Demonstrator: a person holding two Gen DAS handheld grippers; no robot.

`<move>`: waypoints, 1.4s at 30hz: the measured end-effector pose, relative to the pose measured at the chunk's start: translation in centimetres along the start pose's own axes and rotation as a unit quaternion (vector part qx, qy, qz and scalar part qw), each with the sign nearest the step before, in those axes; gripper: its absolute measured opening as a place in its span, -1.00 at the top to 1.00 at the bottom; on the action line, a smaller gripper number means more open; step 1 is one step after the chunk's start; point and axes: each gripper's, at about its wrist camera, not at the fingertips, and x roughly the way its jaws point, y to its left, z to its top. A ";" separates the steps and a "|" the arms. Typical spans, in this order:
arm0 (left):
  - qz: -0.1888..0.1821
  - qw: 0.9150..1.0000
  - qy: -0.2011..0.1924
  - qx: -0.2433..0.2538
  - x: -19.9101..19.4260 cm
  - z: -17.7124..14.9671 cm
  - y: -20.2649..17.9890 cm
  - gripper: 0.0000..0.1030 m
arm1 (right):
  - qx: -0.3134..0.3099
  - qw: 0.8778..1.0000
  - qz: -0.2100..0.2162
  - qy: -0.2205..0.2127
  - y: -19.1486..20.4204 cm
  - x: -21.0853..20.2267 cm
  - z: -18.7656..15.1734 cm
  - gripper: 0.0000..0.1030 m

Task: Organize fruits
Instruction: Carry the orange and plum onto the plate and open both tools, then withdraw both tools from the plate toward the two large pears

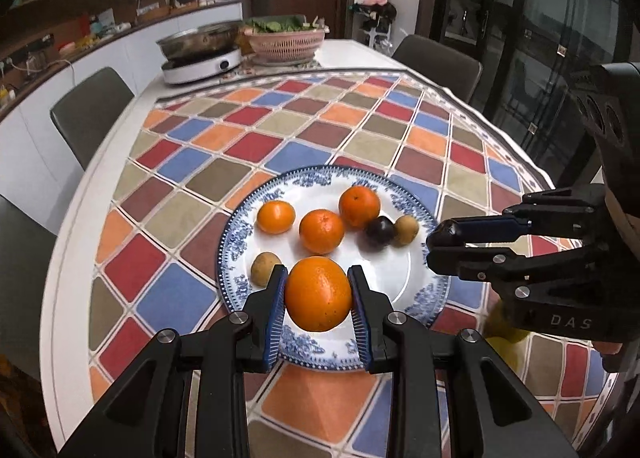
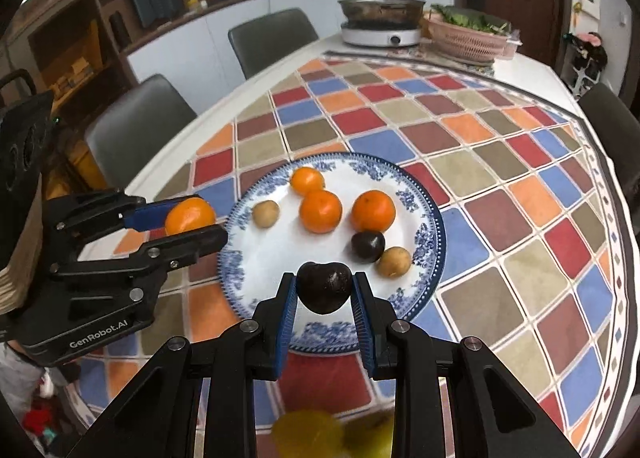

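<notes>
A blue-and-white plate on the checkered tablecloth holds three oranges, a dark plum and two small brown fruits. My left gripper is shut on a large orange over the plate's near rim; it also shows in the right wrist view. My right gripper is shut on a dark plum above the plate's near edge; in the left wrist view it stands at the plate's right side.
Yellow fruit lies blurred below my right gripper, and shows in the left wrist view. An induction cooker with a pan and a pink basket of greens stand at the table's far end. Grey chairs surround the table.
</notes>
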 end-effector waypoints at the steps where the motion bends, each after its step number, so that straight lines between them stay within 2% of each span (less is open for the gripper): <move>1: -0.002 1.000 0.005 -0.001 0.5 0.1 0.2 0.41 | 0.000 1.000 -0.001 0.007 -0.3 0.6 0.2 0.44; 8: -0.014 0.999 0.032 -0.005 3.7 0.5 1.0 0.41 | 0.002 0.999 0.014 0.044 -1.4 3.4 1.0 0.44; 16: -0.016 0.999 0.045 0.002 5.3 1.1 1.3 0.40 | 0.008 0.998 0.018 0.064 -2.1 5.5 1.4 0.44; 18: -0.015 0.999 0.044 0.008 5.3 1.2 1.2 0.28 | 0.011 0.998 0.018 0.063 -2.3 5.7 1.6 0.44; 19: -0.006 0.999 0.039 0.008 5.1 1.3 1.2 0.08 | 0.011 0.998 0.021 0.061 -2.3 5.7 1.7 0.44; 20: -0.003 0.999 0.035 0.008 4.9 1.4 1.1 0.04 | 0.012 0.998 0.021 0.056 -2.3 5.5 1.7 0.44; 22: -0.004 1.000 0.028 0.011 4.3 1.6 1.1 0.04 | 0.011 0.999 0.020 0.049 -2.3 5.2 1.8 0.43; 26: 0.021 0.999 0.010 0.023 2.3 1.8 0.7 0.03 | 0.012 0.999 0.017 0.036 -2.1 4.2 1.7 0.41; 27: 0.023 0.999 0.003 0.026 1.7 1.8 0.5 0.03 | 0.009 0.999 0.017 0.032 -2.0 3.9 1.6 0.37; 29: 0.031 0.999 -0.008 0.029 0.5 1.8 0.3 -0.04 | 0.006 1.000 0.014 0.023 -1.7 3.2 1.5 0.13; 34: 0.048 0.998 -0.034 0.028 -2.6 1.7 -0.6 -0.06 | 0.002 1.000 0.004 0.000 -1.2 0.9 1.3 0.12; 40: 0.060 0.995 -0.068 0.033 -6.4 1.4 -2.2 -0.20 | -0.014 0.998 -0.027 -0.050 0.1 -3.9 0.5 0.11; 42: 0.061 0.994 -0.079 0.032 -7.7 1.3 -2.7 -0.30 | -0.016 0.997 -0.033 -0.065 0.4 -5.3 0.1 -0.02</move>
